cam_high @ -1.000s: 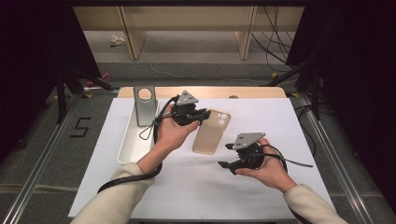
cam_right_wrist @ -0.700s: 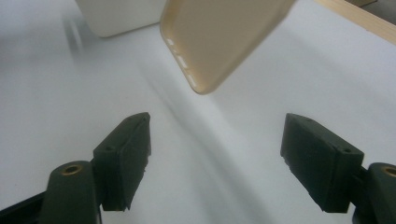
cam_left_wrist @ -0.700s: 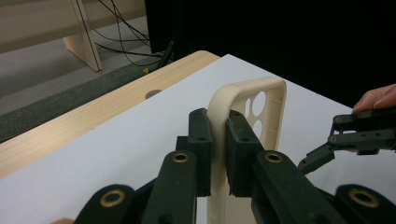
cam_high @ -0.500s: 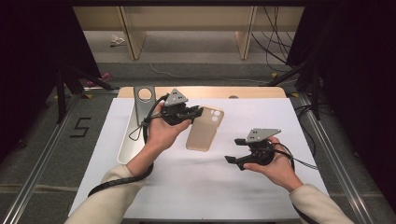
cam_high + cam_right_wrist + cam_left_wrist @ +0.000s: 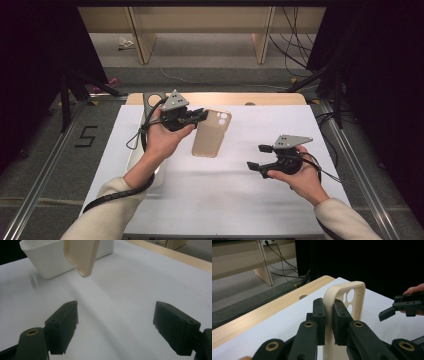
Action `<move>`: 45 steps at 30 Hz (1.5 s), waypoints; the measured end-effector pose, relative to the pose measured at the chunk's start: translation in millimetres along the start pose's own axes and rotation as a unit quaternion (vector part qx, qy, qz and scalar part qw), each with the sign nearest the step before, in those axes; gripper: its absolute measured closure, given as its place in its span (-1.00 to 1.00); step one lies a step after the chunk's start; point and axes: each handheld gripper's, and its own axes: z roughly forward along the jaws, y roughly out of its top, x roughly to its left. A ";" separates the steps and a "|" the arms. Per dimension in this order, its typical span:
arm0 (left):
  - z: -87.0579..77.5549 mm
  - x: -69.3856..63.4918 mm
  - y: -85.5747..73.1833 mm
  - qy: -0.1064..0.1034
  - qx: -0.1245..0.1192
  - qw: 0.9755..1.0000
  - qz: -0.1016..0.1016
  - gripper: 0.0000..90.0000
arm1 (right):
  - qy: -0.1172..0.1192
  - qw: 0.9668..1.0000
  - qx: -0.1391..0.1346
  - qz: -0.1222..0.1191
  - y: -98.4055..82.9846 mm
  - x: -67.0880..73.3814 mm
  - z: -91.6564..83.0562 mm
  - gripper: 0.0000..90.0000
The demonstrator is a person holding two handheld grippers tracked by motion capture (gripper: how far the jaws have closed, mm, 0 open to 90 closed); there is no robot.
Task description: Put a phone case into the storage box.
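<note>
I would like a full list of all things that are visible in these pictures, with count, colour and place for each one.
phone case: 1, beige, held up over the middle of the sheet by its edge near the camera holes
tray: 1, white, at the left edge of the sheet, behind the left hand
grey object: 1, grey, at the tray's far end; what it is I cannot tell
sheet: 1, white, covers the table
table: 1, light wood, its far edge shows beyond the sheet
left gripper: 1, black, shut on the phone case
right gripper: 1, black, open with nothing between its jaws, which have just been opening, over the right of the sheet
hands: 2, each in a cream sleeve, one holding each gripper
</note>
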 end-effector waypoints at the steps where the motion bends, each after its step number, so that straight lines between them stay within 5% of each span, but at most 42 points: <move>1: -1.2 0.8 0.5 -0.001 -0.002 1.000 0.000 0.81 | -0.002 1.000 -0.002 0.001 -0.6 -0.6 -0.8 -0.54; 16: -16.5 13.1 4.4 0.008 -0.014 1.000 0.006 0.81 | -0.023 1.000 -0.013 0.010 -7.0 -6.9 -14.3 -0.55; 45: -47.6 42.8 14.0 0.034 -0.034 0.999 0.009 0.81 | -0.025 0.999 -0.015 0.020 -12.5 -10.0 -21.7 -0.64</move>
